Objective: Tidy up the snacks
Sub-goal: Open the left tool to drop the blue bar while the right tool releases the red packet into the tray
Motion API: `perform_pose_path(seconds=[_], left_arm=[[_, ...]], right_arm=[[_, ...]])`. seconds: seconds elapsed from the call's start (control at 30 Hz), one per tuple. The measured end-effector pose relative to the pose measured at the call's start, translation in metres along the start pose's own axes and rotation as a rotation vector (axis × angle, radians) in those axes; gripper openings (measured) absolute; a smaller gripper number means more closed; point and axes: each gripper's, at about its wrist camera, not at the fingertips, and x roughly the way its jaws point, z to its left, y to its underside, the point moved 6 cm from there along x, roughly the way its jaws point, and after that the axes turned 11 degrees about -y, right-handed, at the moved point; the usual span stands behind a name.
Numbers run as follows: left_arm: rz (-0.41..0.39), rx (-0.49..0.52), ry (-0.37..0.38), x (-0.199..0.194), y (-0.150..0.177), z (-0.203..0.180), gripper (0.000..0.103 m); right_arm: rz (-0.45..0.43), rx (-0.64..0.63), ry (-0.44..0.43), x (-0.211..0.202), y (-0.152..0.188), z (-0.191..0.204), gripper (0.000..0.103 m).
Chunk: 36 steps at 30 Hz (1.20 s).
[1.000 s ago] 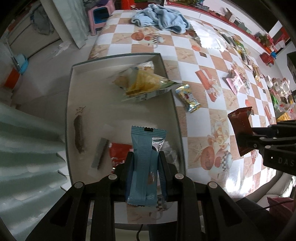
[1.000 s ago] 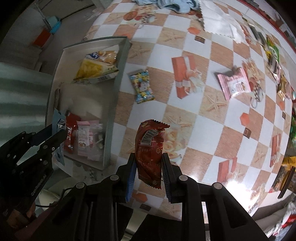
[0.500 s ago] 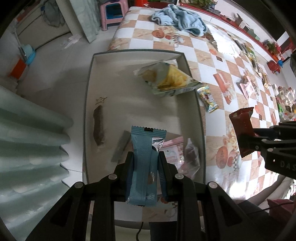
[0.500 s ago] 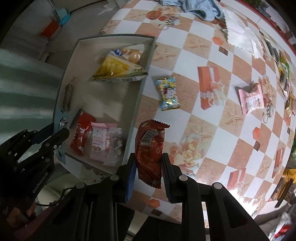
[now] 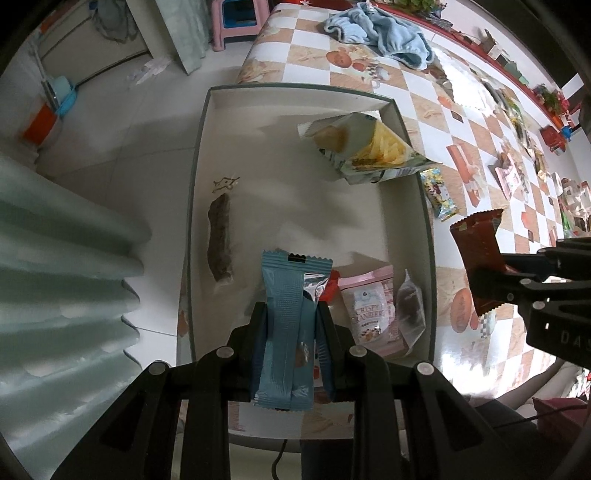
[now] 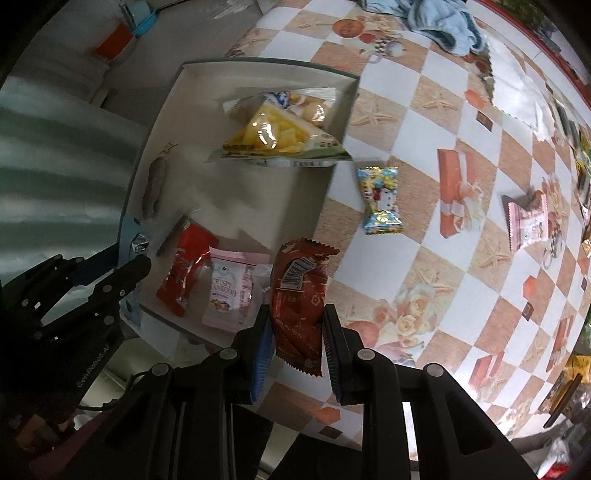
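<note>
My left gripper (image 5: pixel 290 319) is shut on a light blue snack packet (image 5: pixel 290 314) and hangs over the near end of a white tray (image 5: pixel 426 236). Off to the right in that view, the right gripper (image 5: pixel 487 280) holds a dark red packet (image 5: pixel 478 243). In the right wrist view my right gripper (image 6: pixel 297 325) is shut on that red packet (image 6: pixel 299 295), just above the tray's (image 6: pixel 328 192) near right corner. Inside the tray lie a yellow chips bag (image 6: pixel 277 136), a pink cranberry packet (image 6: pixel 229 291), a small red packet (image 6: pixel 183 269) and a dark bar (image 5: pixel 220 238).
On the checkered tablecloth right of the tray lie a colourful candy packet (image 6: pixel 380 201) and a pink packet (image 6: pixel 526 221). A blue towel (image 5: pixel 376 33) is bunched at the far end. More snacks line the table's right edge (image 5: pixel 517 122). Floor and a pale curtain (image 5: pixel 55 277) lie to the left.
Both grippers have shifted left towards the tray, each still gripping its packet. More of the tray's inside shows, and the red packet now hangs by the tray's near right corner.
</note>
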Motion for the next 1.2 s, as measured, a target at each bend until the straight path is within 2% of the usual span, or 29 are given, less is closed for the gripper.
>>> perform_pose_path(seconds=[0.53,1.2], left_arm=[[0.024,0.024,0.010,0.013,-0.006,-0.002,0.028],[0.074,0.019,0.004,0.034,-0.010,-0.007,0.028]], right_arm=[[0.028,-0.004,-0.015,0.017,-0.017,0.014,0.029],[0.062,0.047,-0.052,0.050,-0.063,0.034,0.029]])
